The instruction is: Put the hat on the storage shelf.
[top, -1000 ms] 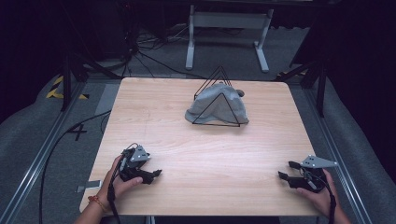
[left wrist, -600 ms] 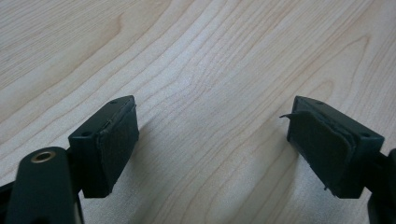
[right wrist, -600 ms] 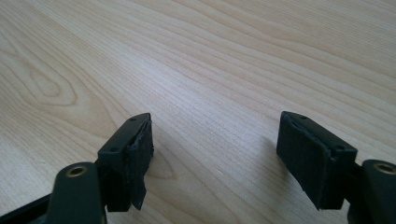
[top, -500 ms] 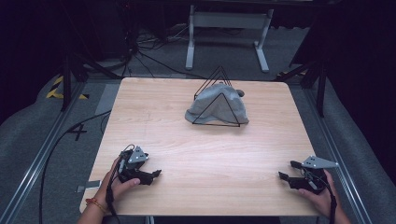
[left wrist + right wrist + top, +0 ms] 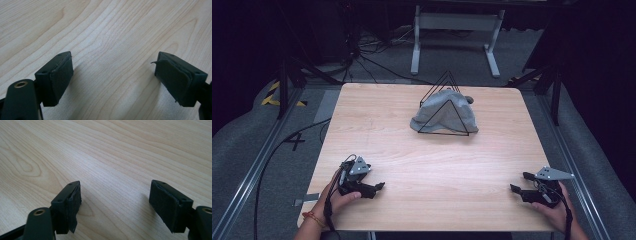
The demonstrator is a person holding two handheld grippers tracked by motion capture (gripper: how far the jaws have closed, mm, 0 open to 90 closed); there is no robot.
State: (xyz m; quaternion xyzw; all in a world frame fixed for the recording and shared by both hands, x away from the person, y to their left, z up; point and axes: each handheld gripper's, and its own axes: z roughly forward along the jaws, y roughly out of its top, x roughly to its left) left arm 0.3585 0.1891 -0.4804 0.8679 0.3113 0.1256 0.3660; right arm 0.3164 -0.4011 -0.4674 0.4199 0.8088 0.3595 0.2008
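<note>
My left gripper [image 5: 378, 188] rests on the wooden table [image 5: 422, 160] near its front left, held by a hand, jaws pointing right. In the left gripper view the left gripper [image 5: 112, 68] is open over bare wood. My right gripper [image 5: 518, 182] lies at the front right, jaws pointing left. Its jaws have just been opening; in the right gripper view the right gripper [image 5: 115, 192] stands open with nothing between the pads. A grey cloth [image 5: 442, 116] sits at the far middle of the table, inside a black wire pyramid frame [image 5: 447, 80], well away from both grippers.
Dark floor surrounds the table, with cables [image 5: 272, 155] trailing at the left and a white metal stand [image 5: 457, 30] behind the far edge. Metal rails [image 5: 252, 175] run along both sides.
The right gripper's jaws stand slightly wider apart than before. Both hands and the cloth with its frame have kept their places.
</note>
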